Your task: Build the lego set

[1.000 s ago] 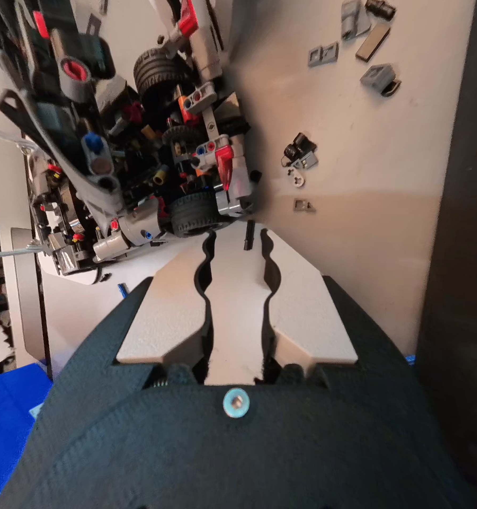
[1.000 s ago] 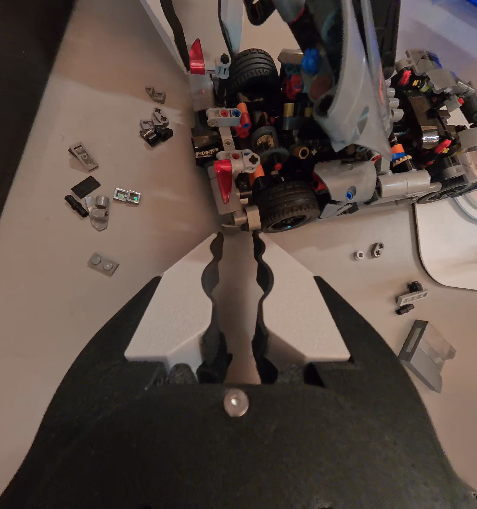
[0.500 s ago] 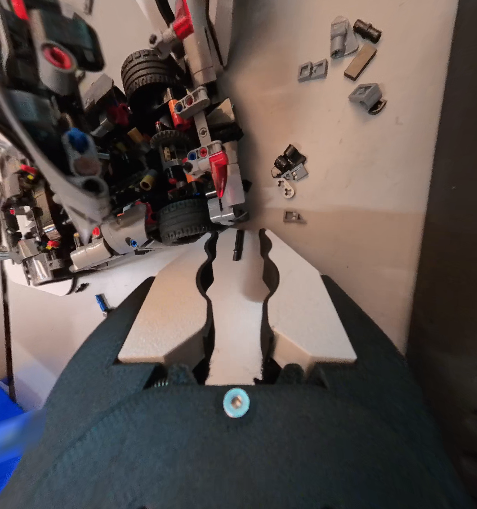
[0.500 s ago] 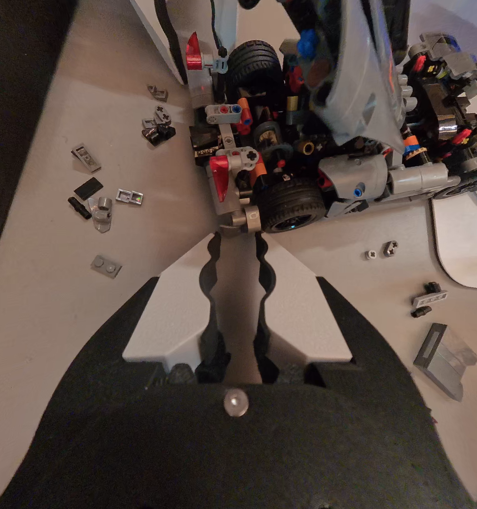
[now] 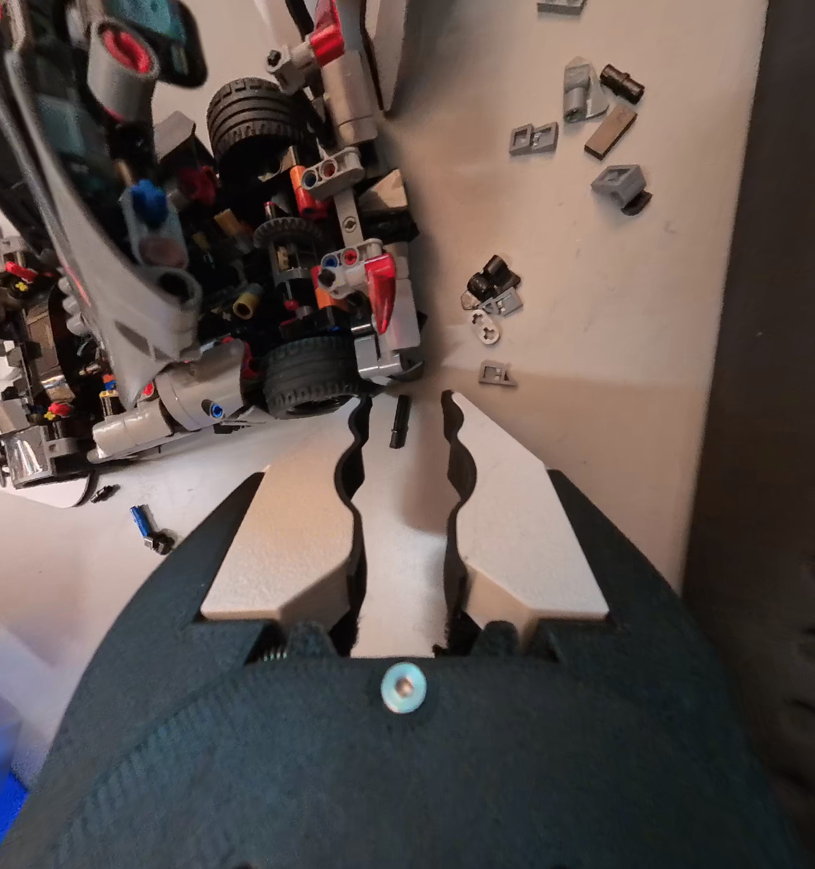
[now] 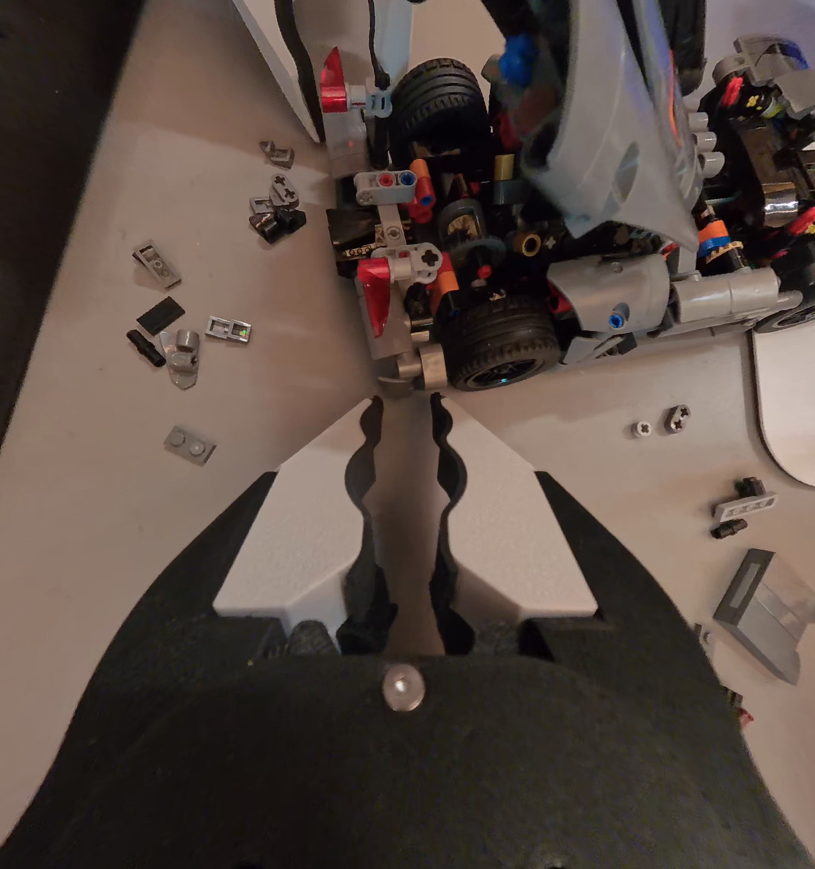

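**Left gripper lined up on loose pin**

Left gripper (image 5: 403, 399) fingers spread, empty; black pin (image 5: 399, 421) lies on the table between the tips, apparently framed for pickup. Right gripper (image 6: 407, 399) also spread, empty, tips just short of the lego car (image 6: 499, 282).

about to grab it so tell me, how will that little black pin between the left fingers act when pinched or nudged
The black pin looks like a thin rigid plastic rod, so probably stiff and very light. Its round shaft lies flat on the smooth table, so a nudge may roll it sideways. Being so narrow, it could slip or twist in the left gripper unless pinched squarely.
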`<move>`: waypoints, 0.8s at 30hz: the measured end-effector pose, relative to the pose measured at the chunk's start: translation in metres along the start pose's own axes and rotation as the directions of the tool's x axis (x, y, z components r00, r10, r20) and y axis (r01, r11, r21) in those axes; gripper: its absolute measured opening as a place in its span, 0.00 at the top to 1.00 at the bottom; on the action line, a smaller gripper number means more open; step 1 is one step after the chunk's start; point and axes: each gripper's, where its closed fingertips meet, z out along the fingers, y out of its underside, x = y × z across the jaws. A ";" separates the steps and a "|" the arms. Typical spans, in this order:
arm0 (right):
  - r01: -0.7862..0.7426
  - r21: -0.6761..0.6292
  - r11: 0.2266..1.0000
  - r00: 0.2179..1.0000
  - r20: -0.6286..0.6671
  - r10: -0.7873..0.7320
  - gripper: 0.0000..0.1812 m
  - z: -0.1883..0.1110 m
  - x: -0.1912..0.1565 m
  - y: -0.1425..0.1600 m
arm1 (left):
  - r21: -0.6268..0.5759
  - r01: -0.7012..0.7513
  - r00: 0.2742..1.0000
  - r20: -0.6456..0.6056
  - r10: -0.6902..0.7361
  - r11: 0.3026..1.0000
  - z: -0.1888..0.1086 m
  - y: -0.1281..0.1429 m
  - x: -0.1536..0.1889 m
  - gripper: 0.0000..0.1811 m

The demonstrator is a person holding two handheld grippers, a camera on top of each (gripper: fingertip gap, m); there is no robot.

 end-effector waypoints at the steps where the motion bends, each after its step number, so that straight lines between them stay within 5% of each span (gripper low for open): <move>1: 0.004 -0.005 1.000 1.000 -0.003 -0.004 0.90 0.000 0.000 0.001 | 0.004 0.006 1.000 -0.001 -0.006 1.000 0.000 0.000 0.000 0.84; 24: -0.040 0.007 0.999 0.998 0.048 0.039 0.86 0.001 -0.002 0.000 | 0.037 0.072 0.997 -0.044 -0.071 0.997 0.004 0.000 0.002 0.90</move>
